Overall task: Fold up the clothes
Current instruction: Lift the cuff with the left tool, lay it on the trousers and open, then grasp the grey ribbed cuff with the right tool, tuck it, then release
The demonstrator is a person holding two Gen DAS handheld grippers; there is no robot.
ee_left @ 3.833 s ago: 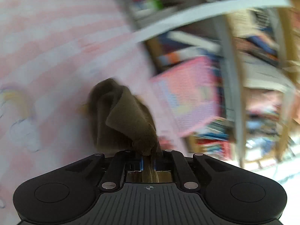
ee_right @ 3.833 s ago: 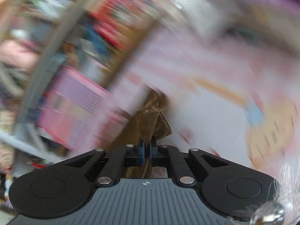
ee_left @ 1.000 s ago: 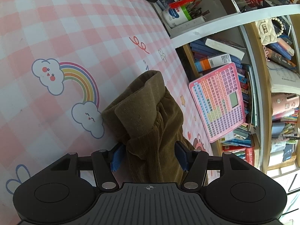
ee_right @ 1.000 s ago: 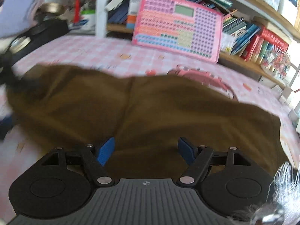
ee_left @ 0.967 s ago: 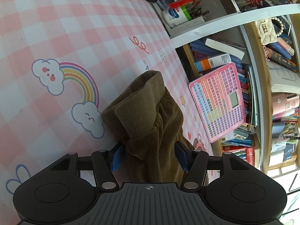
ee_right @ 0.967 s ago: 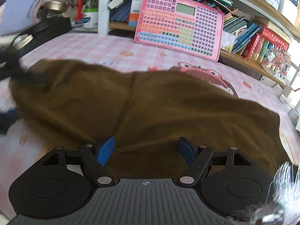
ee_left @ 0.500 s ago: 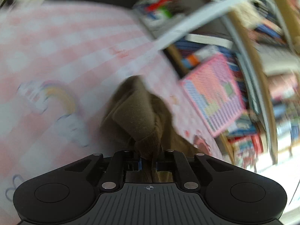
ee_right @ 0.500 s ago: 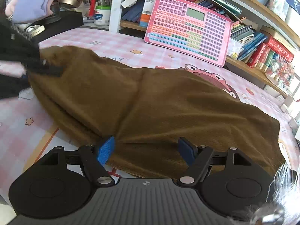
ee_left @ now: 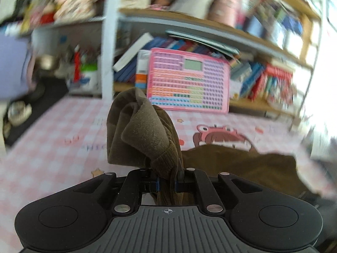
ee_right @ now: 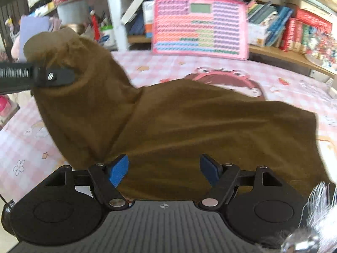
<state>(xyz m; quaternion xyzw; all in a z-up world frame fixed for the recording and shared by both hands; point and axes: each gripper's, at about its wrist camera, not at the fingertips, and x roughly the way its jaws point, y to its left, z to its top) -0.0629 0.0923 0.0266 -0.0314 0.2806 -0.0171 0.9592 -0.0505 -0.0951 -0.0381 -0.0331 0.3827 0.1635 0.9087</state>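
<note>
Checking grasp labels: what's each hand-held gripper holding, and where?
Left hand-held gripper pinches the brown corduroy garment at a bunched end. Right hand-held gripper is open, holding nothing.

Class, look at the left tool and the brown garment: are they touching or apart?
Touching. The left wrist view shows the left tool shut on a bunched end of the brown garment, with cloth pinched between its fingers.

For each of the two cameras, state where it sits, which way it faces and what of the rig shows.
Left wrist: sits on the left gripper, facing the bookshelf; its jaws are shut on the lifted brown garment.
Right wrist: sits on the right gripper, jaws open, facing the garment draped over the pink checked table; the left gripper shows at left.
Shared: garment, table, pink keypad toy.
</note>
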